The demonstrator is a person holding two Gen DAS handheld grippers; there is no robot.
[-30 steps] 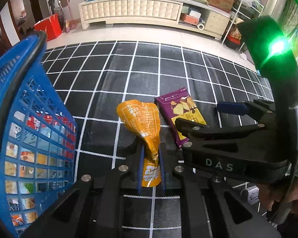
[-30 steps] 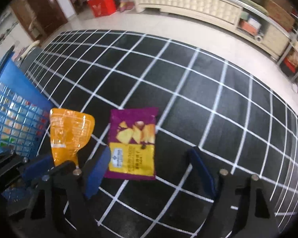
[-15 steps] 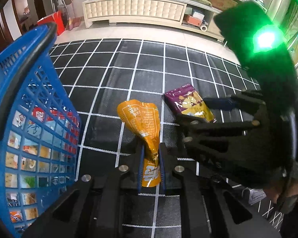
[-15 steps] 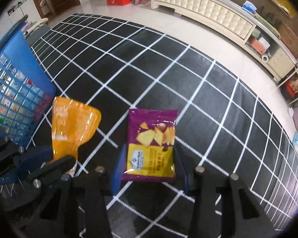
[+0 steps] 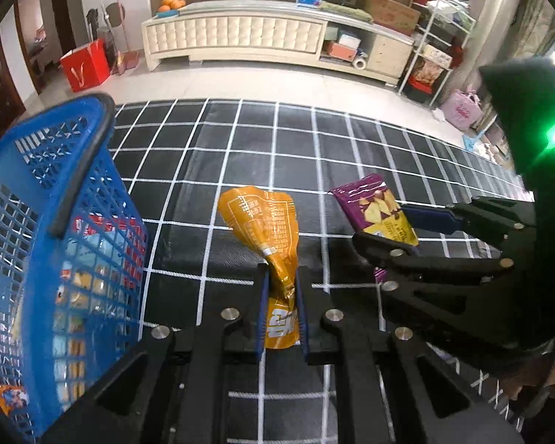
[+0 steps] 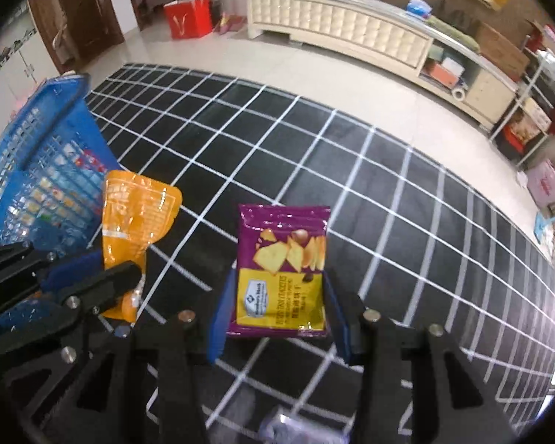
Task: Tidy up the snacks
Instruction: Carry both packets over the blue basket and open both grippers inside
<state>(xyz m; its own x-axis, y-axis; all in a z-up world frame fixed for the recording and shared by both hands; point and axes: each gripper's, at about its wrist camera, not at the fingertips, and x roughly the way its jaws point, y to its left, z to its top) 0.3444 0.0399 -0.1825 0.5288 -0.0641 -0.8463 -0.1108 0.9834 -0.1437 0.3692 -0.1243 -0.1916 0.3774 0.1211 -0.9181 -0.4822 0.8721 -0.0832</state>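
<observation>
My left gripper (image 5: pixel 282 285) is shut on the crumpled lower end of an orange snack pouch (image 5: pixel 266 222), which hangs above the mat; the same orange pouch (image 6: pixel 137 207) shows at the left of the right wrist view. My right gripper (image 6: pixel 277 285) is shut on a purple cracker packet (image 6: pixel 283 270), its blue pads pressing both side edges, and the packet is lifted off the mat. From the left wrist view the purple packet (image 5: pixel 373 211) sits in the right gripper (image 5: pixel 392 233) to the right. A blue mesh basket (image 5: pixel 48 244) with several snacks inside stands at the left.
A black mat with a white grid (image 6: pixel 351 170) covers the floor below. Beyond it a long cream cabinet (image 5: pixel 240 37) lines the wall, with a red bag (image 5: pixel 85 64) to its left and cluttered shelves (image 5: pixel 433 59) to its right. A small clear packet (image 6: pixel 296 425) lies on the mat near me.
The right gripper closed on the purple packet and lifted it off the mat. The left gripper rose too, still holding the orange pouch; the basket looks lower and farther.
</observation>
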